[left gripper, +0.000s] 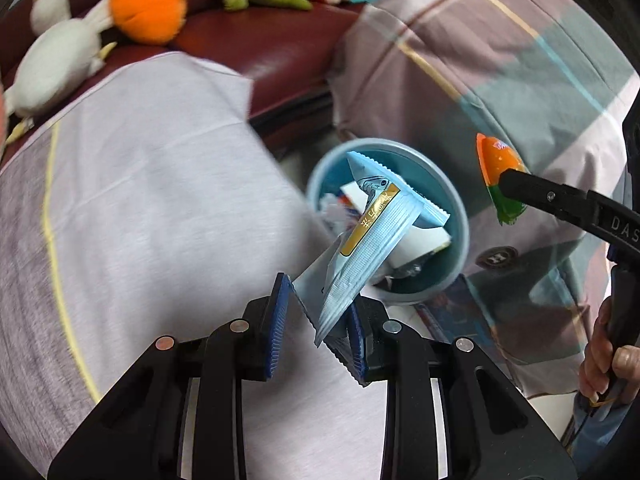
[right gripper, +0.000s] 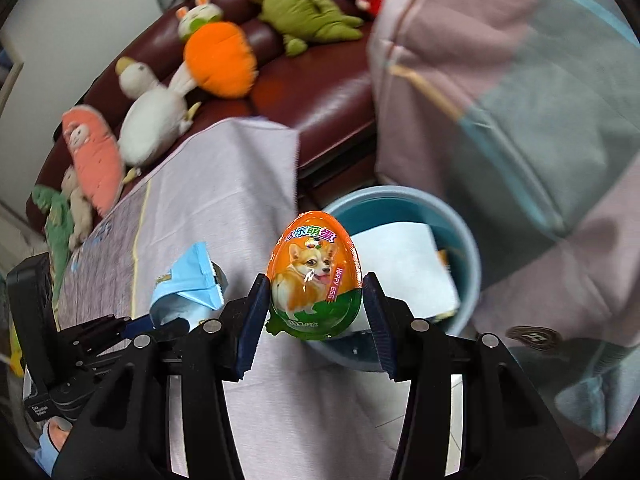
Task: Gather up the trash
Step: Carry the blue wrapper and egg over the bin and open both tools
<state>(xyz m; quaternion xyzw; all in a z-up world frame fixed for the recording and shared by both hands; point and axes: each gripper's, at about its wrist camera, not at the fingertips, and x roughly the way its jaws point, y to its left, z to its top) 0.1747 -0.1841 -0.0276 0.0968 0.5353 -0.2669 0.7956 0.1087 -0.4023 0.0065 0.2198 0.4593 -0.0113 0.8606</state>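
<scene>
left wrist view: the left gripper (left gripper: 318, 312) has its blue ribbed pads closed on the lower corner of a light blue snack wrapper (left gripper: 370, 236), which sticks up and away from the fingers, in front of a round blue trash bin (left gripper: 454, 204) on the floor. the bin already holds white paper and other wrappers. to the right, the right gripper (left gripper: 508, 182) reaches in with an orange and green plastic egg package (left gripper: 496, 172) at its tip, and a hand (left gripper: 608, 356) grips its handle at the frame edge. a pale grey cloth (left gripper: 160, 200) spreads to the left, a checked blanket (left gripper: 500, 60) to the upper right, and plush toys (left gripper: 148, 0) lie on a dark red leather sofa (left gripper: 280, 40) behind.

right wrist view: the right gripper (right gripper: 316, 308) clamps the egg package (right gripper: 314, 276) upright between both pads, one on each side; a corgi is printed on its front. the trash bin (right gripper: 468, 240) sits just behind it to the right. the left gripper (right gripper: 168, 326) shows at lower left with the blue wrapper (right gripper: 188, 284) pinched in it.
</scene>
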